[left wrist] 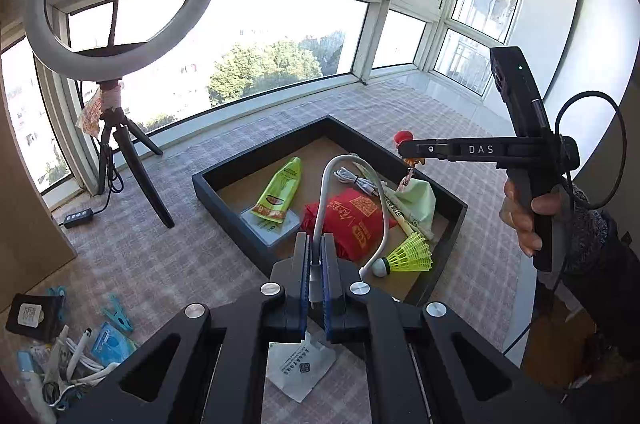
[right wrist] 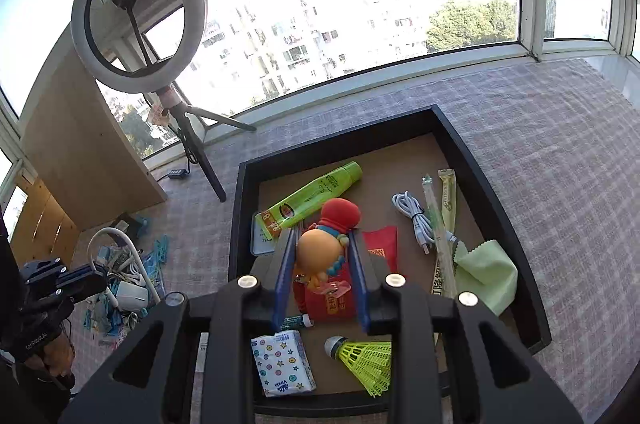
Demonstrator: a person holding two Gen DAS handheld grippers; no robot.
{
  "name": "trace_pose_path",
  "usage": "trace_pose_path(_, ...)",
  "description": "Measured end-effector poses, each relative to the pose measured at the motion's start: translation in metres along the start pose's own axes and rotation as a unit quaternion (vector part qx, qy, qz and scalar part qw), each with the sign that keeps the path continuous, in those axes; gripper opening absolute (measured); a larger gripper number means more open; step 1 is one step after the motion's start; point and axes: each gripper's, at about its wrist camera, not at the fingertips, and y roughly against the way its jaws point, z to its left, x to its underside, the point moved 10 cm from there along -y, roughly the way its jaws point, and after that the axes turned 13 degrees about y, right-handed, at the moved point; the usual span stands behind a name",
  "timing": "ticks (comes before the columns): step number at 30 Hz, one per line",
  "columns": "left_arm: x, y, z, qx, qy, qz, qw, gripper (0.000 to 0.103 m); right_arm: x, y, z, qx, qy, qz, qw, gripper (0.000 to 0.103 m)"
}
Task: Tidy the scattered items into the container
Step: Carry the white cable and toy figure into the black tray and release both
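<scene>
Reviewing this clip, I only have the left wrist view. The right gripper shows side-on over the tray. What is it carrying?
Observer: The right gripper is shut on an orange figurine with a red hat, above the tray.
Operator: Is anything in the tray hidden behind my fingers?
Observer: A star-printed tissue pack lies in a tray corner, beside the shuttlecock.
Operator: Is my white gooseneck over the tray?
Observer: No. The left gripper holds it left of the tray, above a clutter of blue clothes pegs.
</scene>
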Motion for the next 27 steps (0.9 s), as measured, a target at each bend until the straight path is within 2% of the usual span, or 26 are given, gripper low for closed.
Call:
trace_pose_path(11, -0.057, -0.079, -0.029, -0.004, -0.004, 0.003, 1.0, 0.004, -0.021, -0.034, -0.052, 0.032, -0.006, 0.011, 0.999, 0.026)
trace_pose_path(17, -0.086, -0.124, -0.042, 0.012, 0.003, 0.006, 0.9999, 0.005, -0.035, -0.046, -0.069, 0.03, -0.024, 0.011, 0.999, 0.027)
trace_pose_path(18, -0.087, -0.135, -0.041, 0.01, 0.007, 0.022, 0.9997, 0.011, -0.038, -0.048, -0.072, 0.03, -0.028, 0.011, 0.999, 0.031)
trace_pose_path(19, -0.086, -0.145, -0.038, -0.003, 0.014, 0.038, 0.9992, 0.026, -0.041, -0.049, -0.075, 0.029, -0.031, 0.011, 0.999, 0.038)
trace_pose_path(20, -0.087, -0.149, -0.034, -0.017, 0.018, 0.043, 0.9988, 0.031, -0.044, -0.051, -0.077, 0.028, -0.035, 0.011, 0.999, 0.042)
trace_pose_path(23, -0.089, -0.139, -0.03, -0.016, 0.015, 0.019, 0.9996, 0.032, -0.05, -0.054, -0.083, 0.03, -0.042, 0.009, 0.999, 0.044)
trace_pose_path(27, -0.089, -0.123, -0.024, -0.017, 0.009, 0.008, 0.9998, 0.032, -0.049, -0.05, -0.077, 0.039, -0.033, 0.013, 0.999, 0.044)
